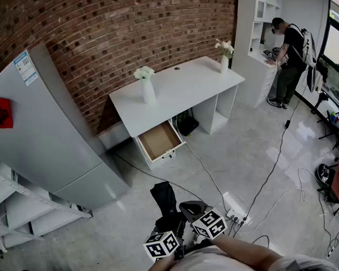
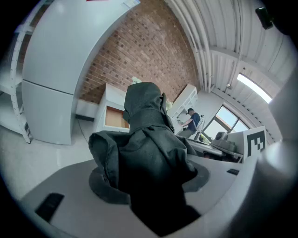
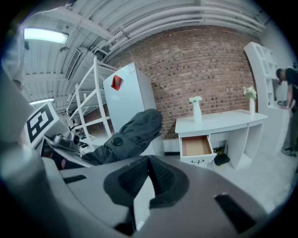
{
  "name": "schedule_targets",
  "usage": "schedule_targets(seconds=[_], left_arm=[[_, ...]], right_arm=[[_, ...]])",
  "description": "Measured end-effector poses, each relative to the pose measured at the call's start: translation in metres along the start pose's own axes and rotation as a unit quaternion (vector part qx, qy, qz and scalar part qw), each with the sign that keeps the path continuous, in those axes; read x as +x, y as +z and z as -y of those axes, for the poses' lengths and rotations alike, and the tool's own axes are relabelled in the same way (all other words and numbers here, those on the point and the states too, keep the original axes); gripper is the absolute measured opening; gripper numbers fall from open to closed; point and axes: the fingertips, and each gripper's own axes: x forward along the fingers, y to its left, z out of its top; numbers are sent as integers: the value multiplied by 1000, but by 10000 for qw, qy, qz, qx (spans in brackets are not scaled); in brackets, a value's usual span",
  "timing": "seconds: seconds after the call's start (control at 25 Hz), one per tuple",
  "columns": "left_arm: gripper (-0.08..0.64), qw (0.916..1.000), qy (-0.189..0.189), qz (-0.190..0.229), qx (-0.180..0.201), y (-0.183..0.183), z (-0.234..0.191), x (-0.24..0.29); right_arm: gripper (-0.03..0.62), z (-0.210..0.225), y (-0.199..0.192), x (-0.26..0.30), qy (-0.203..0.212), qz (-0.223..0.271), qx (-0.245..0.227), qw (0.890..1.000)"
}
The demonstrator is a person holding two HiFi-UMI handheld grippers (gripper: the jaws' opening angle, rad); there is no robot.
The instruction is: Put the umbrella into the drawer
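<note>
Left hand-held gripper [image 2: 150, 182] clamps umbrella [image 2: 145, 139]; cables [image 1: 207, 171] cross floor [image 1: 246, 148] before drawer [image 1: 159, 140].

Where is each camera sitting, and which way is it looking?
Head view: on the person's head, looking down at the floor, white desk and open drawer; left gripper, right gripper and a forearm show at the bottom.
Left gripper view: on the left gripper, looking along its fingers, which clamp the dark umbrella, toward the desk.
Right gripper view: on the right gripper, fingers together and empty, facing the desk.
Shared: both gripper views show the umbrella and drawer.
</note>
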Motion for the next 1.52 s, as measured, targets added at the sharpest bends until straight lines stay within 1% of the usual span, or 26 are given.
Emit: schedule_targets(seconds=[0.4, 0.6, 0.84, 1.52], left_arm=[[261, 9999, 99, 6, -51, -3, 0, 3], [261, 9999, 134, -36, -67, -9, 2, 5], [261, 9998, 173, -29, -56, -9, 3, 6], [261, 9995, 278, -31, -135, -16, 10, 12]], right_arm=[[17, 1, -4, 0, 119, -43, -24, 9999], [17, 9, -3, -5, 31, 145, 88, 9999], [17, 13, -7, -6, -6, 89, 110, 9999], [17, 20, -16, -10, 162, 4, 156, 9997]])
